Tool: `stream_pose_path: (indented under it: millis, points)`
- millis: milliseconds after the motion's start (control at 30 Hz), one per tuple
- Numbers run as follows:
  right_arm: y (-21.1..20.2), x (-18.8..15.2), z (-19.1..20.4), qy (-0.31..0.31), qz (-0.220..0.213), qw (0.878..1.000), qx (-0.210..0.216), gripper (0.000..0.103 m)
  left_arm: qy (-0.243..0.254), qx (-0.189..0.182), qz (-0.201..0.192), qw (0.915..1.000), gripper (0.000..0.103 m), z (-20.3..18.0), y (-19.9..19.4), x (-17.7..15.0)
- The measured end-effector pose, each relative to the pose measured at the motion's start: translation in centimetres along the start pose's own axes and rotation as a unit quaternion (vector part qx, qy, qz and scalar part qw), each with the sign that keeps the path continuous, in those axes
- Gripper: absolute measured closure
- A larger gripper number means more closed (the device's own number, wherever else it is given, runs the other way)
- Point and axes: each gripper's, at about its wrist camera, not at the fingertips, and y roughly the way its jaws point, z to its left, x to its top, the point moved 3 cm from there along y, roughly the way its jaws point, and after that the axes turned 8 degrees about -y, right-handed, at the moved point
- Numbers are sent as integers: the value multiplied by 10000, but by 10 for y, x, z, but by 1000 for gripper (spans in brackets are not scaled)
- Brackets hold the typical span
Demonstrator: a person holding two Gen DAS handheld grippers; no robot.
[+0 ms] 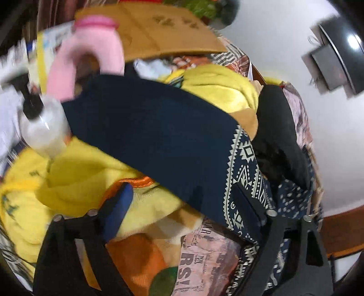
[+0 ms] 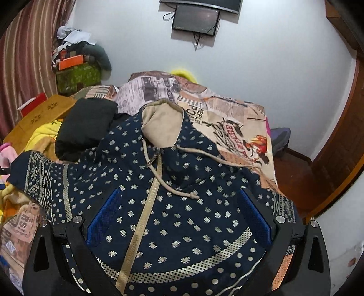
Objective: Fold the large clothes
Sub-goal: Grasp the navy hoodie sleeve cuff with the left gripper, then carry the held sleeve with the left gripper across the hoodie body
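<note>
the left gripper point(image 1: 182, 205) has its jaws spread, and the navy sleeve point(image 1: 150, 136) of the hoodie runs across the gap between them. its left blue pad point(image 1: 118, 205) stands free against the yellow blanket point(image 1: 75, 173); the right finger lies at the sleeve's patterned cuff point(image 1: 243, 173), but blur hides whether it touches. just beyond the sleeve a clear pump bottle point(image 1: 43, 123) with a black top stands at the left, with a pink plush toy point(image 1: 91, 52) behind it and a sheet of brown cardboard point(image 1: 159, 31) further back. a folded black garment point(image 1: 277, 136) lies to the right of the sleeve.

the right gripper point(image 2: 179, 218) also stands wide apart, its blue pads point(image 2: 104, 218) on either side of the navy dotted hoodie point(image 2: 182, 205) without pressing on it. the hoodie lies front up on the newspaper-print bedspread point(image 2: 227, 113), its beige-lined hood point(image 2: 161, 123) toward the wall and its drawstring point(image 2: 182, 189) trailing down the chest beside the beige zip band point(image 2: 141, 218). the black garment point(image 2: 86, 127) sits at the hoodie's upper left, touching it. on the white wall point(image 2: 273, 57) behind the bed hangs a dark screen point(image 2: 195, 19).
</note>
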Motion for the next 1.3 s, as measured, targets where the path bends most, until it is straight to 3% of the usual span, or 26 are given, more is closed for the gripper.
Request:
stream_pose_path:
  millis: [200, 367, 500, 633, 700, 867, 1033, 1167, 1300]
  points:
    - [7, -1, 3, -69, 61, 9999, -54, 2, -459, -278, 69, 9985, 33, 13, 9, 12]
    - [7, -2, -1, -13, 89, 9999, -65, 2, -407, 13, -37, 9992, 54, 14, 10, 20]
    - [2, -3, -3, -1, 60, 9999, -104, 2, -18, 469, -222, 9987, 78, 6, 1, 16]
    - [-3, -4, -6, -1, 40, 9999, -128, 2, 399, 745, -532, 9950, 88, -11, -14, 13]
    - [-7, -4, -7, -12, 17, 9999, -139, 2, 680, 810, -748, 9916, 100, -26, -26, 10]
    - [-15, -5, -13, -24, -52, 9999, -158, 2, 1379, 644, -1320, 9795, 103, -78, -59, 4]
    - [-19, -6, -21, 54, -105, 9998, -132, 2, 2019, 136, -1546, 9670, 103, -146, -84, -10]
    - [-23, -9, -26, 109, -131, 9998, -111, 2, 2422, -105, -1457, 9592, 103, -187, -86, -25]
    - [-23, -15, -31, 112, -105, 9998, -94, 2, 2474, -163, -1199, 9613, 97, -188, -81, -33]
